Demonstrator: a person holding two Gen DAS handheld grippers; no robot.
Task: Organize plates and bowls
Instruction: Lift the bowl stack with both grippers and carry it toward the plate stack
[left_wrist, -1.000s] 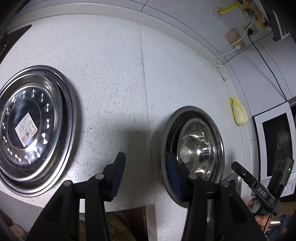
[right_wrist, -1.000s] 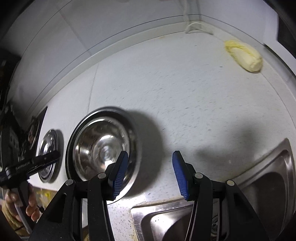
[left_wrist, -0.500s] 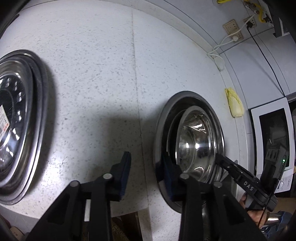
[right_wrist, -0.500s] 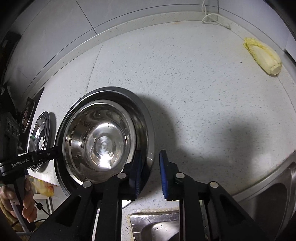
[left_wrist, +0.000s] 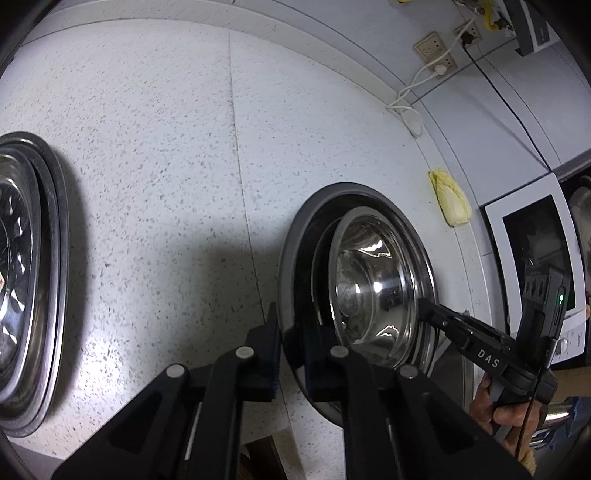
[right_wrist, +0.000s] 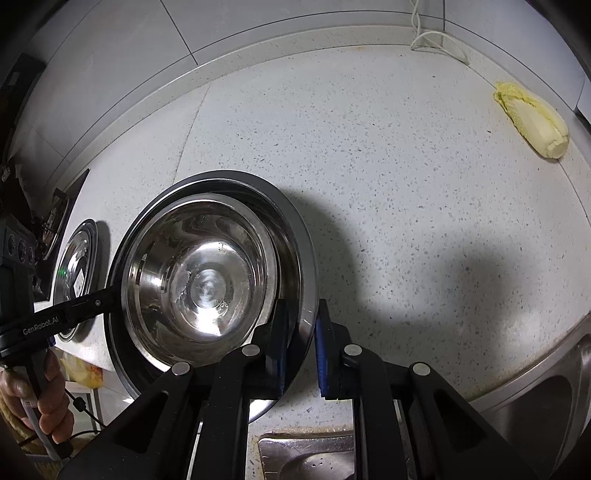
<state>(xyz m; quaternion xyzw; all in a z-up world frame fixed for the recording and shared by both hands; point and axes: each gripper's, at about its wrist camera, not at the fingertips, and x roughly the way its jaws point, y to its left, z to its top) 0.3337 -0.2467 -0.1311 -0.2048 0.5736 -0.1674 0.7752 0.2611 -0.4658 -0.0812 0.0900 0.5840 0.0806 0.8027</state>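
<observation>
Gripping the big steel plate (right_wrist: 295, 236) from both sides, you've got each hand-held gripper clamped on its rim. Left hand-held gripper (left_wrist: 286, 354): pads nearly together w/ the plate's near-left edge pinched between them. Right hand-held gripper (right_wrist: 301, 347): same, blue pads closed on the rim's opposite edge, one pad inside, one outside. A shiny steel bowl (right_wrist: 199, 273) sits inside the plate, off-centre toward the left gripper's side. Plate rests on the speckled white worktop (right_wrist: 388, 184), near its front edge, just beside the sink (right_wrist: 546, 373) corner. A 2nd stack of steel plates (left_wrist: 33, 280) lies well apart, further left on the worktop, w/ a sticker just visible at the frame edge. A yellowish cabbage (right_wrist: 532, 118) lies near the back wall; microwave (left_wrist: 532, 258) stands beyond it. Your hand (right_wrist: 44, 395) shows on the left gripper's handle in the right wrist view.
</observation>
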